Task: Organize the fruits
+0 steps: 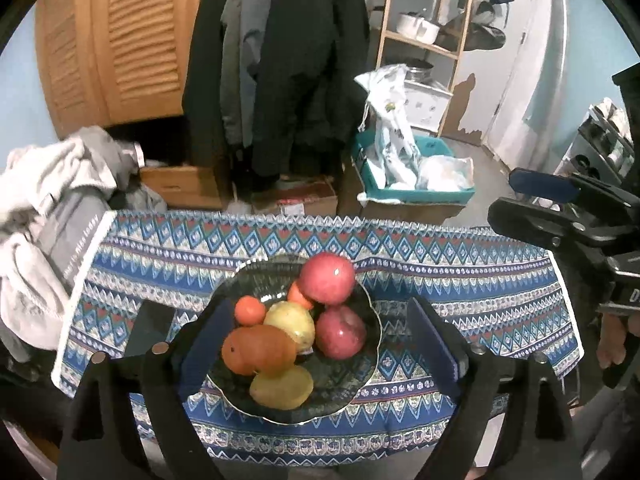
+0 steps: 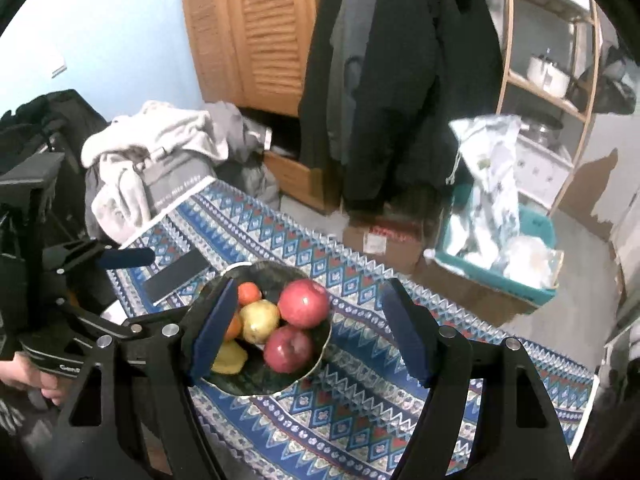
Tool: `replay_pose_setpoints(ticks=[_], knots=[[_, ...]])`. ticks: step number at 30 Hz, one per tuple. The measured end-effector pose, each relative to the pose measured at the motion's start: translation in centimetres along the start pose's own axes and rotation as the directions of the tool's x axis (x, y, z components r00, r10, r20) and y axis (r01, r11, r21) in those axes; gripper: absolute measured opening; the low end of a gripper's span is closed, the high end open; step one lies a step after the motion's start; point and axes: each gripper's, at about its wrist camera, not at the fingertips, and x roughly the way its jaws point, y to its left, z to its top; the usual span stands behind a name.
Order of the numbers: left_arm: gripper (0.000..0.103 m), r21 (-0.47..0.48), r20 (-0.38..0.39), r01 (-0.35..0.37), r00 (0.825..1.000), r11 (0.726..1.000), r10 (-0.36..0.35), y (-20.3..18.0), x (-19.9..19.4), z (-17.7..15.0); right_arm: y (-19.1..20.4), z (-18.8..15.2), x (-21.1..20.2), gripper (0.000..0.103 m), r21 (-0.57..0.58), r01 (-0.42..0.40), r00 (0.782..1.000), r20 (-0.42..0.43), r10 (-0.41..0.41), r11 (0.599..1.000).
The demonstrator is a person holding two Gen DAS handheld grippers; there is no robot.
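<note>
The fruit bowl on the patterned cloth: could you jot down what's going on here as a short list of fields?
bowl: dark glass bowl on a blue patterned cloth
fruit in bowl: two red apples, yellow pears, orange fruits
fruit outside bowl: none seen
left gripper: open, empty, above the bowl
right gripper: open, empty, above the bowl
beside bowl: flat dark object on the cloth

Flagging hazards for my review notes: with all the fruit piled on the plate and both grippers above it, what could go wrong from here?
1. The top apple sits high on the pile near the plate rim; a nudge could roll it onto the cloth.
2. The fruit is heaped and touching, so moving one piece, like the orange, may shift the rest.
3. The open left gripper and open right gripper hang close over one plate and could bump.
</note>
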Motion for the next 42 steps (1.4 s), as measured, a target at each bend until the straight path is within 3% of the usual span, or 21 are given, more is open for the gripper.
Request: replay_pose_setpoints(ticks=[4, 7, 17, 42], knots=[[0.093, 0.005, 0.042, 0.009, 0.999, 1.0, -0.009, -0.7, -1.7, 0.5, -0.1, 0.1, -1.7, 0.074, 0.017, 0.004, 0.999, 0.041, -0.004, 1.0], [0.101, 0.006, 0.077, 0.009, 0.997, 1.0, -0.009, -1.1, -3.0, 0.9, -0.6, 0.1, -2.9, 0.074, 0.034, 0.014, 0.997, 0.07, -0.016, 0.999], [0.102, 0.009, 0.149, -0.038, 0.988, 0.999, 0.036, -1.5, -5.1, 1.5, -2.5, -0.8, -4.9, 0.074, 0.082, 0.029, 0.994, 0.102, -0.037, 0.996], [0.102, -0.007, 0.142, -0.127, 0.982, 0.992, 0.127, -2.7, -5.2, 1.8, -3.7, -1.8, -6.0, 0.074, 0.102, 0.049, 0.993, 0.105, -0.059, 0.994]])
